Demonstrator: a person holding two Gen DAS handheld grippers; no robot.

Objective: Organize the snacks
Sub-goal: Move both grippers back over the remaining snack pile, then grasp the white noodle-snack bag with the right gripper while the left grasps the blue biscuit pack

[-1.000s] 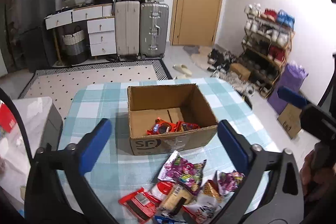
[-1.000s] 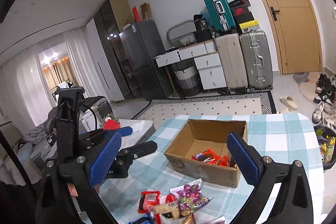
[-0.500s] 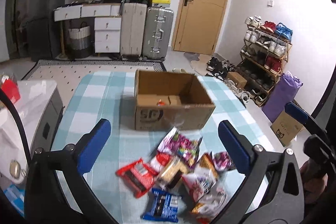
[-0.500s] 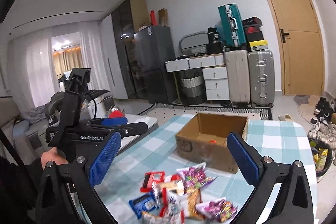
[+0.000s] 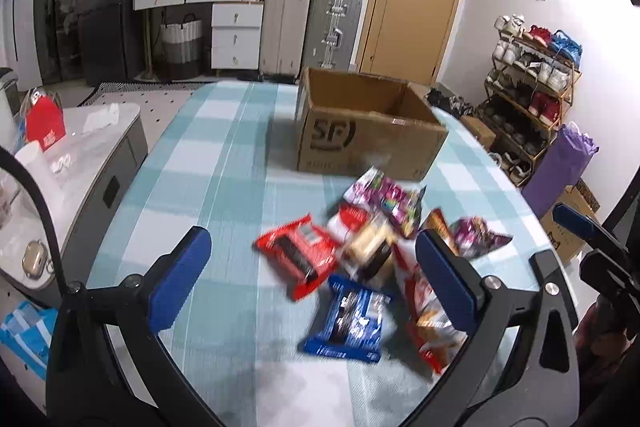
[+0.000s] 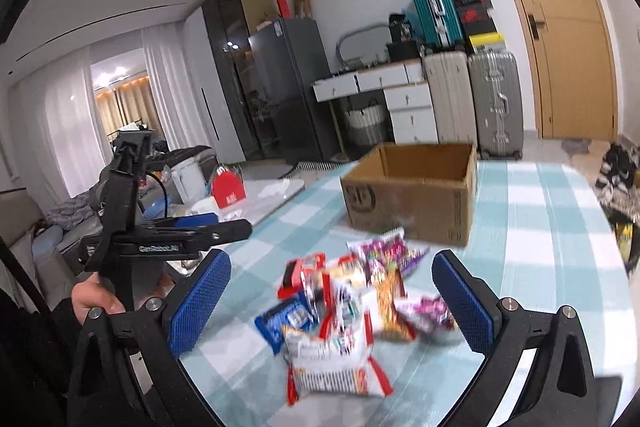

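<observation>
A pile of snack packets (image 5: 372, 251) lies on the checked tablecloth (image 5: 224, 163), among them a red packet (image 5: 298, 255) and a blue packet (image 5: 348, 323). Behind the pile stands an open cardboard box (image 5: 368, 131); its inside is hidden from here. My left gripper (image 5: 308, 279) is open and empty, hovering above the near side of the pile. My right gripper (image 6: 332, 303) is open and empty above the same pile (image 6: 352, 303), with the box (image 6: 412, 191) beyond it. The left gripper also shows at the left of the right wrist view (image 6: 208, 227).
A grey side table (image 5: 92, 147) with a red carton (image 5: 44, 123) stands left of the table. A shoe rack (image 5: 528, 99) and a purple bag (image 5: 560, 163) stand to the right. Suitcases (image 5: 312, 23), drawers and a door line the far wall.
Both grippers have pulled back from the box and dropped lower toward the snack pile. The box now looks farther off and its contents are out of sight. Both stay open.
</observation>
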